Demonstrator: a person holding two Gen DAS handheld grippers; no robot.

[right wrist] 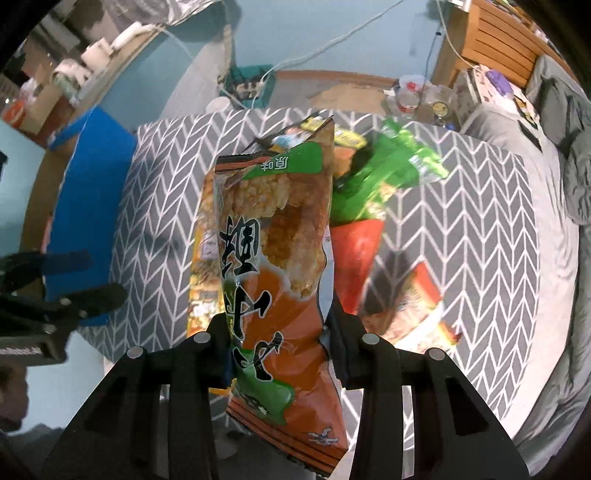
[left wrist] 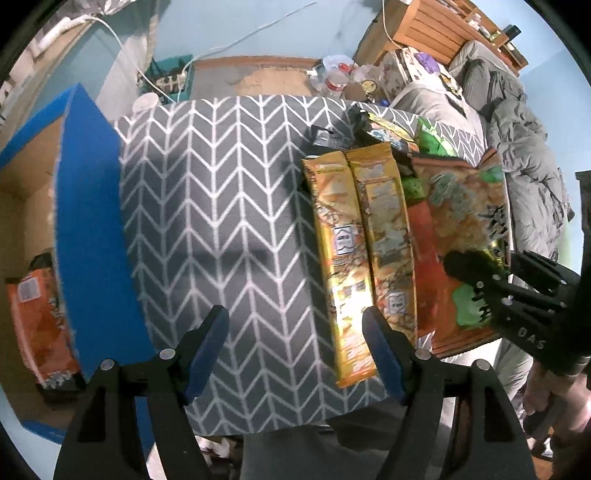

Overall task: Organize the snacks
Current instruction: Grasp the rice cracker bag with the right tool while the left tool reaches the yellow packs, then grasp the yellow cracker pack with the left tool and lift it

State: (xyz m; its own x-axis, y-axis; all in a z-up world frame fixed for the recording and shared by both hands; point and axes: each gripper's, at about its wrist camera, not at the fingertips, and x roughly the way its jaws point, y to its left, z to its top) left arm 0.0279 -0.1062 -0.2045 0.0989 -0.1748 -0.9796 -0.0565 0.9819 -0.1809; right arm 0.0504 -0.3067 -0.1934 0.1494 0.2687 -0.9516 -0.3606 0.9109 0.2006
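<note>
My right gripper (right wrist: 277,332) is shut on an orange and green rice cracker bag (right wrist: 273,251) and holds it above the table. The same bag (left wrist: 461,229) shows in the left wrist view with the right gripper (left wrist: 491,280) on its near end. My left gripper (left wrist: 295,332) is open and empty over the grey chevron tablecloth (left wrist: 221,206). Two yellow snack packs (left wrist: 362,243) lie side by side just right of it. More snack bags, green (right wrist: 384,177) and red (right wrist: 410,299), lie on the table. A blue cardboard box (left wrist: 88,236) stands at the left with an orange bag (left wrist: 40,325) inside.
A bed with grey bedding (left wrist: 524,155) runs along the right. Bottles and clutter (left wrist: 340,77) sit on the floor beyond the table. A teal crate (left wrist: 170,77) with cables stands at the back left. A wooden shelf (left wrist: 443,29) is at the back right.
</note>
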